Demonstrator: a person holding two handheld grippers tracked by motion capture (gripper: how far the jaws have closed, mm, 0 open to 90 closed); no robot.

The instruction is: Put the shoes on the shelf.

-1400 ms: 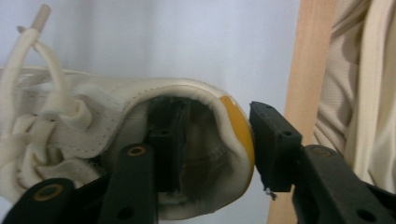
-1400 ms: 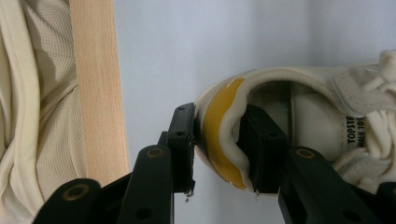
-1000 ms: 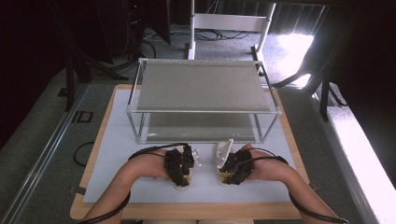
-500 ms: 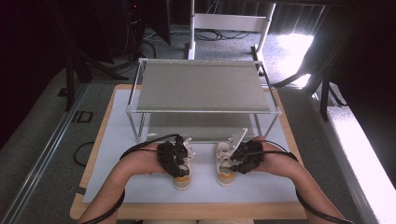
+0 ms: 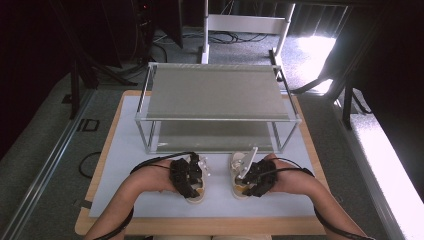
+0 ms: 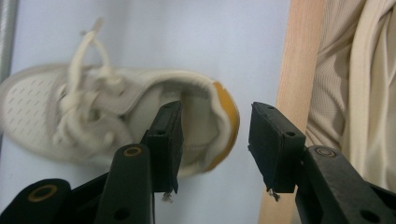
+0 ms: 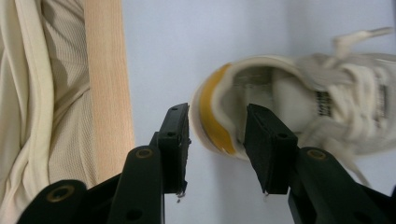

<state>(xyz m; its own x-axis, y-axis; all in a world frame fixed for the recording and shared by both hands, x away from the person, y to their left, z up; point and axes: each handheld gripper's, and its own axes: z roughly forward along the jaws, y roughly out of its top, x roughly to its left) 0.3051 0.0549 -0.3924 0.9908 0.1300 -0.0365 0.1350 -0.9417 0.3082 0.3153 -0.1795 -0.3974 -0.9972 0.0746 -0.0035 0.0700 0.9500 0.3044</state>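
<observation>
We are holding the left tongs (image 6: 215, 144) over the heel of the left shoe (image 6: 93, 116), one jaw sitting inside the shoe's opening and the other standing outside past the orange heel patch, with a clear gap showing between that outer jaw and the heel, so the jaws are standing partly open and not pressing. We are holding the right tongs (image 7: 217, 144) the same way at the right shoe (image 7: 299, 102): one jaw inside the opening, the other just outside the orange heel, partly open, and we cannot tell whether the pads are touching. Both shoes are lying on the white worktop (image 5: 125, 165), toes pointing away towards the rack (image 5: 215, 100) beyond the tongs.
</observation>
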